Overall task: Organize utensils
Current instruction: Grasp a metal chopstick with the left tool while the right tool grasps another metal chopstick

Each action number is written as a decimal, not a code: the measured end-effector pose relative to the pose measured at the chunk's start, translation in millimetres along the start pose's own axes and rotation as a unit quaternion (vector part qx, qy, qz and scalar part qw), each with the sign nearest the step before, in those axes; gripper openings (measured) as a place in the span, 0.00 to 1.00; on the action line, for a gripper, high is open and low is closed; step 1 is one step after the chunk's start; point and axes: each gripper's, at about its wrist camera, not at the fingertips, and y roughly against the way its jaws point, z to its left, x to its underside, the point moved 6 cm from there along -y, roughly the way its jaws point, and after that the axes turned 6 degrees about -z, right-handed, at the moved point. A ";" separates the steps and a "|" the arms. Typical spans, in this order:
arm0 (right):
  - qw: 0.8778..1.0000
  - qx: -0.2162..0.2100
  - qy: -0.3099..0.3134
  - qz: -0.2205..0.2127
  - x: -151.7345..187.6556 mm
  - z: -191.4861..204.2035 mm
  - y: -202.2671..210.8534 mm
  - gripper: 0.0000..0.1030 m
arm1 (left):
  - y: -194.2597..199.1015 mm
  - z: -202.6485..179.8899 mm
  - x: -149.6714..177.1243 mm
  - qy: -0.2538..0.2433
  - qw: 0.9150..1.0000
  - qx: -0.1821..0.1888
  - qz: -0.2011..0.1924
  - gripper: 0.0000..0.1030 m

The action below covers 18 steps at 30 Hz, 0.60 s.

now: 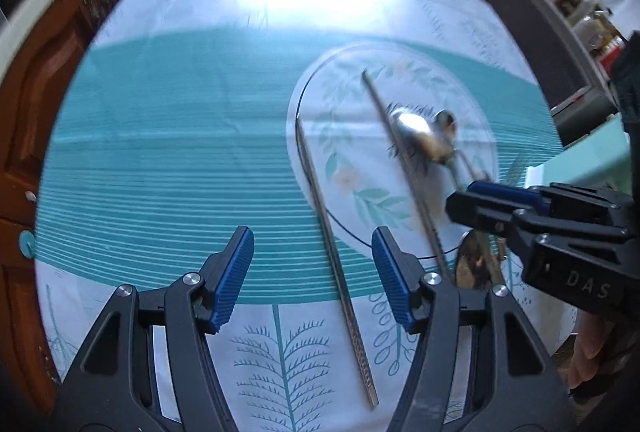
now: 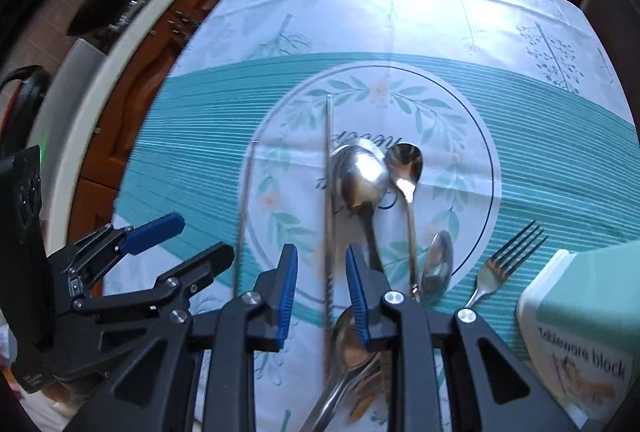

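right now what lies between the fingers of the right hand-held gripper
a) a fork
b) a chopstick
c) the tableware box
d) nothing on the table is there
b: in the right wrist view the open right hand-held gripper straddles a thin metal chopstick, while the fork lies apart to its right near the tableware box.
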 end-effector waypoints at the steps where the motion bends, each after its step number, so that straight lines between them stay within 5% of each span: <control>1: 1.000 0.008 0.001 0.004 -1.7 -1.2 -3.7 0.24 | -6.6 1.7 -0.8 0.005 1.000 -0.005 0.007 0.57; 6: 0.999 0.030 0.015 0.027 -4.6 2.2 -21.3 0.24 | -22.4 2.1 -4.9 0.026 0.999 -0.002 0.022 0.54; 18: 0.985 0.121 0.119 0.036 -5.9 17.7 -36.4 0.15 | -35.4 -7.9 -12.4 -0.014 0.996 -0.081 0.038 0.45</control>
